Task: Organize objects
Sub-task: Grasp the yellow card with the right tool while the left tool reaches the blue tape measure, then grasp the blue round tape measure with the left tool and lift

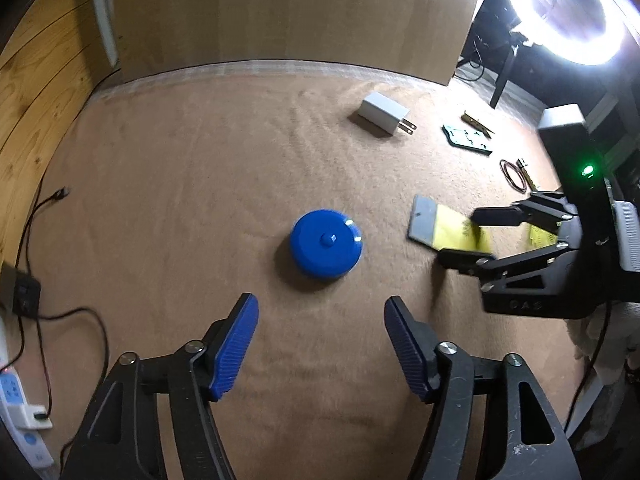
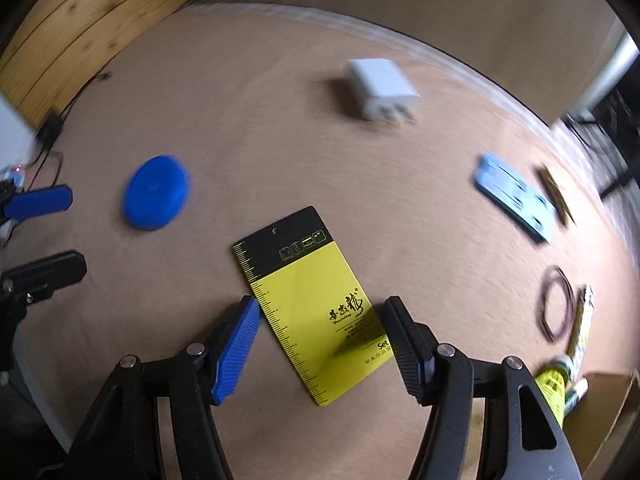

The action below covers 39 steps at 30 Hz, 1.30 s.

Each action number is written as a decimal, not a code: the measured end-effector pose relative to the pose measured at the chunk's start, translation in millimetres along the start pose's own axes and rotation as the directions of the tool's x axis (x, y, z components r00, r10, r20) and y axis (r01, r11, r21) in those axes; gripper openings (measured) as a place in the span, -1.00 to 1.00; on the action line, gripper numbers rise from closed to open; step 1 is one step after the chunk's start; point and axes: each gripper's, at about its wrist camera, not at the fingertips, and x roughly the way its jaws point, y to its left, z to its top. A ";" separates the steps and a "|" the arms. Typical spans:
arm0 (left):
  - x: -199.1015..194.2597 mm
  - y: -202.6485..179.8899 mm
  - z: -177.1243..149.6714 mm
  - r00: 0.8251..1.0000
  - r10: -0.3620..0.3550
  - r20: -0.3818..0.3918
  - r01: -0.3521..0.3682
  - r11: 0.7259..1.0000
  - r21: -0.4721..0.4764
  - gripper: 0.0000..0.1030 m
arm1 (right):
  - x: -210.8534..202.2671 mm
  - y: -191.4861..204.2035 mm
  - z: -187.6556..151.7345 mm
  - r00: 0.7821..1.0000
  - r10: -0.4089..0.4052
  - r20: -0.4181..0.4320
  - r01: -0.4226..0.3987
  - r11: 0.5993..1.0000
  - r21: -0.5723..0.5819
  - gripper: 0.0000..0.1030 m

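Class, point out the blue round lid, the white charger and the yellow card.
blue round lid (image 1: 326, 245), left wrist view, top face by its centre knob.
white charger (image 1: 383, 113), left wrist view, upper face.
yellow card (image 2: 316, 304), right wrist view, yellow middle.

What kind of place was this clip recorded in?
Probably a home or hobby recording corner, not a kitchen: a carpeted surface backed by wood panels, a ring light on a stand, and a power strip with trailing cables.
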 end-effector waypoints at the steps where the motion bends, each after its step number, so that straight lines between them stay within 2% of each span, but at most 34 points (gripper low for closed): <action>1: 3.1 -1.6 2.9 1.000 0.004 -0.004 -0.004 1.000 0.003 0.40 | -0.9 -8.3 -1.4 1.000 -0.009 0.003 0.009 0.999 0.030 0.15; 5: 21.2 -6.5 17.0 1.000 0.019 -0.025 -0.019 1.000 0.010 0.44 | -5.2 -36.5 -9.5 1.000 -0.018 0.011 0.016 0.991 0.135 0.15; 12: 47.5 -11.5 32.0 0.998 0.039 -0.055 -0.039 0.999 0.003 0.44 | -10.9 -48.9 -14.3 1.000 -0.003 0.016 0.000 0.986 0.165 0.18; 15: 55.6 -14.9 32.9 0.996 0.052 -0.069 -0.051 0.999 0.009 0.43 | -11.7 -46.9 -12.6 1.000 0.002 -0.005 -0.002 0.989 0.148 0.23; 18: 57.1 -15.9 32.0 0.995 0.073 -0.064 -0.072 0.997 0.014 0.34 | -13.6 -45.2 -11.0 1.000 0.018 -0.022 -0.016 0.992 0.126 0.23; 23: 55.0 -10.6 32.5 0.994 0.092 -0.054 -0.091 0.996 0.007 0.05 | -15.2 -48.4 -7.4 0.999 0.015 -0.043 -0.011 0.996 0.084 0.23; 25: 54.6 -9.3 32.2 0.995 0.089 -0.052 -0.089 0.996 0.008 0.05 | -16.1 -47.8 -6.2 0.999 0.004 -0.050 -0.001 0.998 0.060 0.22; 31: 53.3 -11.0 29.1 0.994 0.096 -0.048 -0.095 0.995 0.019 0.05 | -23.2 -54.8 -4.5 0.999 0.006 -0.039 -0.005 0.999 0.046 -0.02; 39: 52.6 -17.2 25.2 0.994 0.098 -0.044 -0.097 0.995 0.032 0.04 | -34.0 -69.7 -5.5 1.000 0.022 -0.020 -0.021 0.998 0.066 -0.04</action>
